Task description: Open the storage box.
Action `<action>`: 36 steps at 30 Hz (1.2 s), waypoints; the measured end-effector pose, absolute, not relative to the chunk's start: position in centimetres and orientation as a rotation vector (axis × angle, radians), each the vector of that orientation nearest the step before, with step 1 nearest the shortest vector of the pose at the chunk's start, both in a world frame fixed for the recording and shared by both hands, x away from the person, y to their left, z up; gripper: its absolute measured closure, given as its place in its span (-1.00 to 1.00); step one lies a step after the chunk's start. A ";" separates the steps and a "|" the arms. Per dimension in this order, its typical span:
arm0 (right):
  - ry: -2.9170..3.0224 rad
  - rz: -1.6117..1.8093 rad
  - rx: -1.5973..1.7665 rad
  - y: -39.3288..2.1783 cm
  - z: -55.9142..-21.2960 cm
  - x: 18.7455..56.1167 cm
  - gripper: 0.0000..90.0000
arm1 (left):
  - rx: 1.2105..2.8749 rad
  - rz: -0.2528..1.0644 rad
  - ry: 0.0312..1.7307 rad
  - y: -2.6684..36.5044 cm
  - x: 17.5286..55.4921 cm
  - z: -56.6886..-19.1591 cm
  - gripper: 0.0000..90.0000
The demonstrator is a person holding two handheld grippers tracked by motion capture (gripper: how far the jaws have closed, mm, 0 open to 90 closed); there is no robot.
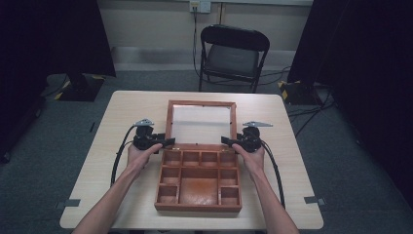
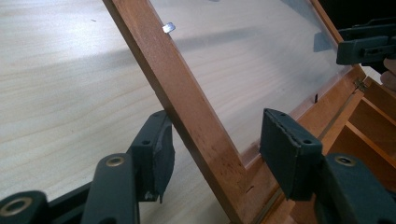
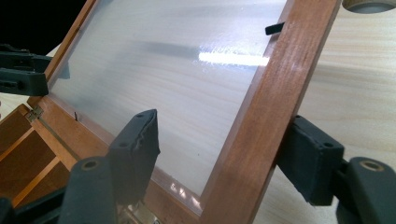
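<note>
- So the tabletop [image 1: 122, 146] is pale wood, and a wooden box [image 1: 198, 187] with a bunch of small compartments sits in the middle of it, on the near side of both hand-held grippers.
- The box's lid [image 1: 201, 124] is a wood frame around a clear panel. It's swung open and lying back from the hinge, and it spans the gap between my two hand-held grippers.
- My left hand-held gripper [image 2: 215, 144] has its jaws apart, straddling the lid's left frame rail [image 2: 187, 107] close to the hinge corner. The outer pad looks like it's touching the wood; the inner pad is well clear, over the clear panel.
- My right hand-held gripper [image 3: 224, 149] mirrors that: jaws spread around the right frame rail [image 3: 266, 107]. The outer pad sits against the rail, the inner one hangs off it over the panel.
- My guess is the step is grabbing the lid by both rails to swing it. To do it well I'd squeeze on wood only, keep pads off the clear panel, close both sides evenly, and move both together so the hinges [image 2: 358, 84] don't twist.
</note>
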State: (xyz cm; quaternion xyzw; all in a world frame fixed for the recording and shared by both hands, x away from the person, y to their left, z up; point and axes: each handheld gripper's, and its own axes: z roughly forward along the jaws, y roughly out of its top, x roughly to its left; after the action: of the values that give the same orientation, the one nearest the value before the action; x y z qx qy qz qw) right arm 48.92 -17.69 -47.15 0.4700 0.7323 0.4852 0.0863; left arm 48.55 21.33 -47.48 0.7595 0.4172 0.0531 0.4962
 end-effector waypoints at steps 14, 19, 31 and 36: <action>2.194 1.405 1.435 -17.4 -47.6 49.0 -0.44 | 1.826 0.099 1.063 21.3 48.7 -47.9 -0.15; 2.199 1.405 1.453 -17.5 -47.8 49.1 -0.46 | 1.808 0.073 1.088 21.4 48.8 -48.2 -0.15; 2.215 1.453 1.544 -18.0 -48.8 49.3 -0.53 | 1.803 0.055 1.124 21.6 49.0 -48.7 -0.24; 2.216 1.440 1.553 -17.9 -48.7 49.3 -0.53 | 1.812 0.076 1.124 21.6 48.8 -48.6 -0.24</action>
State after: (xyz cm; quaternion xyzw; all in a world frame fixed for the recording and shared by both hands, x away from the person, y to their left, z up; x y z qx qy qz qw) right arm 49.33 -17.95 -48.71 0.5064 0.7224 0.4694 0.0381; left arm 48.83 21.61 -48.59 0.7436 0.4613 0.0313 0.4830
